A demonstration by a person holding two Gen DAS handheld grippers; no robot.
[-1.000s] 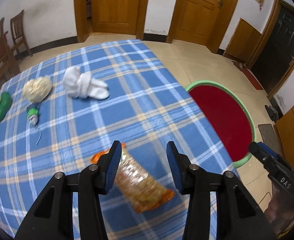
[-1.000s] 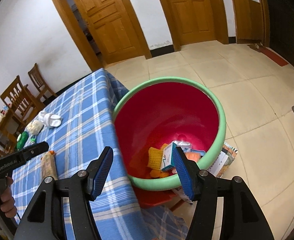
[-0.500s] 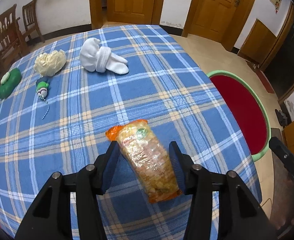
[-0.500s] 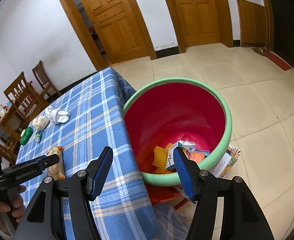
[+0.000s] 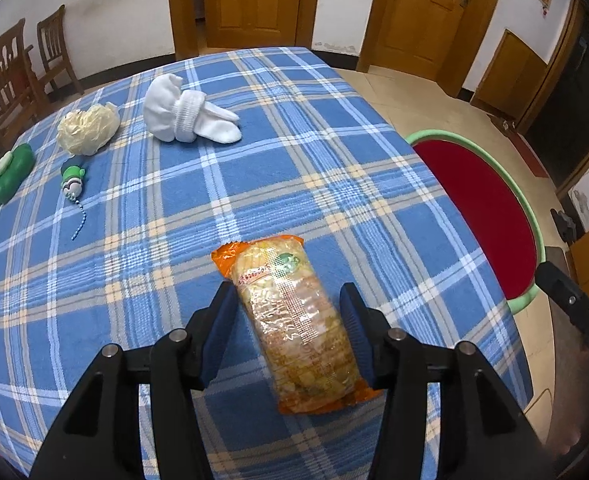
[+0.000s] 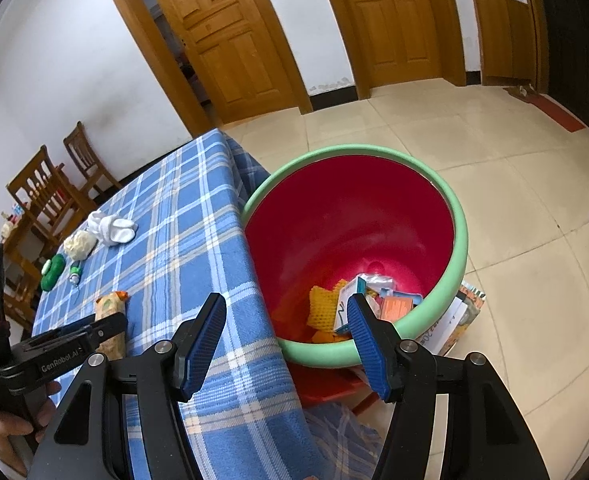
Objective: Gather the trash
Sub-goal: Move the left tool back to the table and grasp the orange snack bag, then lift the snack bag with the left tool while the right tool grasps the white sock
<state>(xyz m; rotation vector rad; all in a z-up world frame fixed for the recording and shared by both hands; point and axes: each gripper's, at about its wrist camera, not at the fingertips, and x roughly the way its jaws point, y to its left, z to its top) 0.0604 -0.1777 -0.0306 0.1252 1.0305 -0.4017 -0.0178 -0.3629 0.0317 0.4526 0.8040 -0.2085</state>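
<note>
One snack packet (image 5: 298, 328); one bin (image 6: 460, 248)

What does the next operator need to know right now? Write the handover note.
Left gripper: open, jaws astride the orange snack packet lying on the checked tablecloth; not gripped yet.
Right gripper: open, empty, over the table edge beside the red bin.
Done: several wrappers and boxes already lie in the bin.
Left: close on the packet and drop it in the bin. The white socks, cream puff, green case and small toy remain on the table.
</note>
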